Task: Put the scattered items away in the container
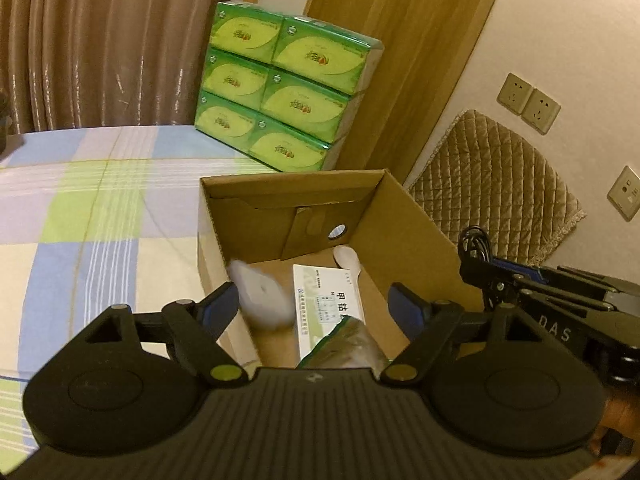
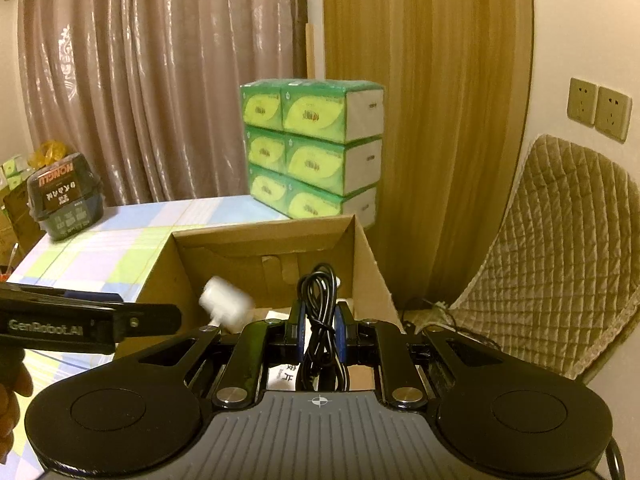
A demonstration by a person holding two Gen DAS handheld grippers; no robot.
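Left gripper (image 1: 316,306) jaws apart over cardboard box (image 1: 416,236), blurred white object (image 1: 262,296) at its nine o'clock, right gripper (image 2: 320,328) clamped on coiled black cable (image 2: 320,304).

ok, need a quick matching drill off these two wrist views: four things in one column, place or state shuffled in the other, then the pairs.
Things:
1. black cable
2. white blurred item
3. medicine box
4. green tissue packs

Place or state:
A. stacked on the plaid cloth behind the cardboard box
B. lying flat on the box floor
C. pinched in the right gripper
D. loose between the open fingers of the left gripper, over the box

Pairs: 1-C, 2-D, 3-B, 4-A
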